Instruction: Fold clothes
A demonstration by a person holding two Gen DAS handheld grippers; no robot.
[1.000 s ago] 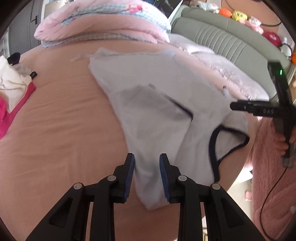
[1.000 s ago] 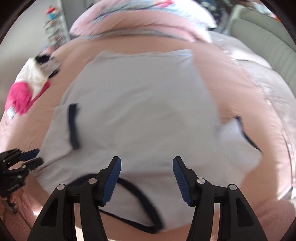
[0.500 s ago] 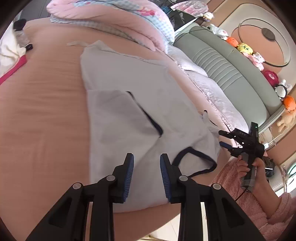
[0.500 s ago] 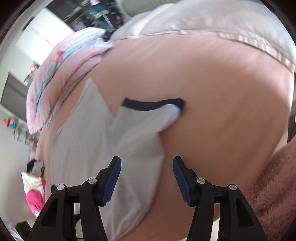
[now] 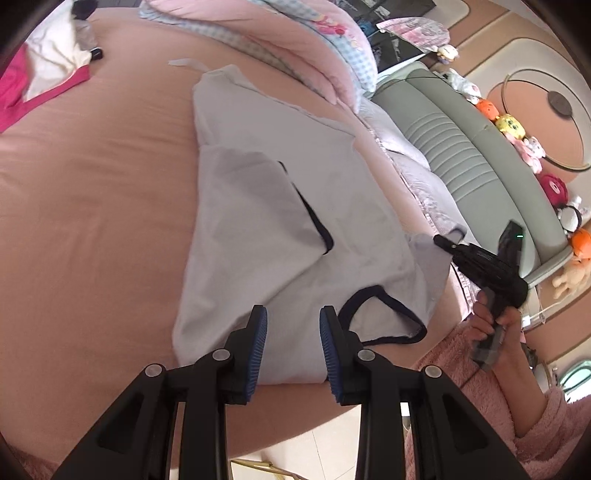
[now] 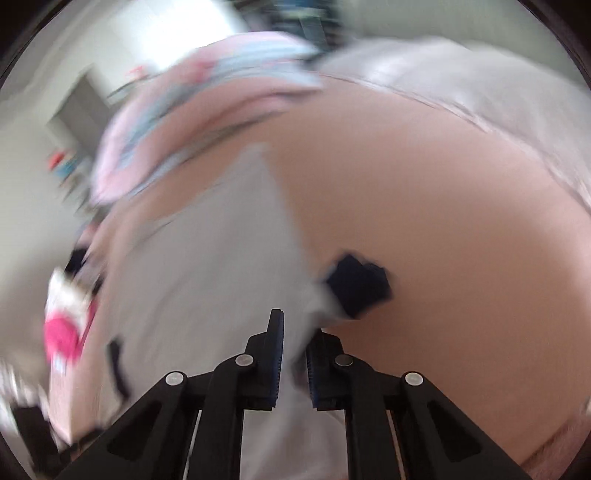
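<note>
A light grey T-shirt (image 5: 258, 206) with navy trim lies on the pink bed sheet (image 5: 92, 203), its collar (image 5: 373, 288) nearest me. One sleeve is folded in over the chest (image 5: 251, 192). My left gripper (image 5: 291, 347) hovers over the shoulder beside the collar, jaws apart, nothing pinched. Over at the other sleeve, my right gripper (image 5: 441, 242) has its jaws closing. The blurred right wrist view shows the right gripper (image 6: 295, 332) pinching grey sleeve fabric, with the navy cuff (image 6: 356, 288) bunched just beyond the pads.
A pink and checked quilt (image 5: 295, 33) is heaped at the far edge. A pink and white garment (image 5: 33, 70) lies far left. Lilac pillows (image 5: 417, 173), a grey-green headboard (image 5: 480, 147) and plush toys (image 5: 509, 123) lie to the right. The bed edge and floor (image 5: 314, 443) are near.
My right gripper has swung to the shirt's outer sleeve and its jaws have narrowed from wide apart onto the fabric. The left wrist has rolled; its jaws stand as before.
</note>
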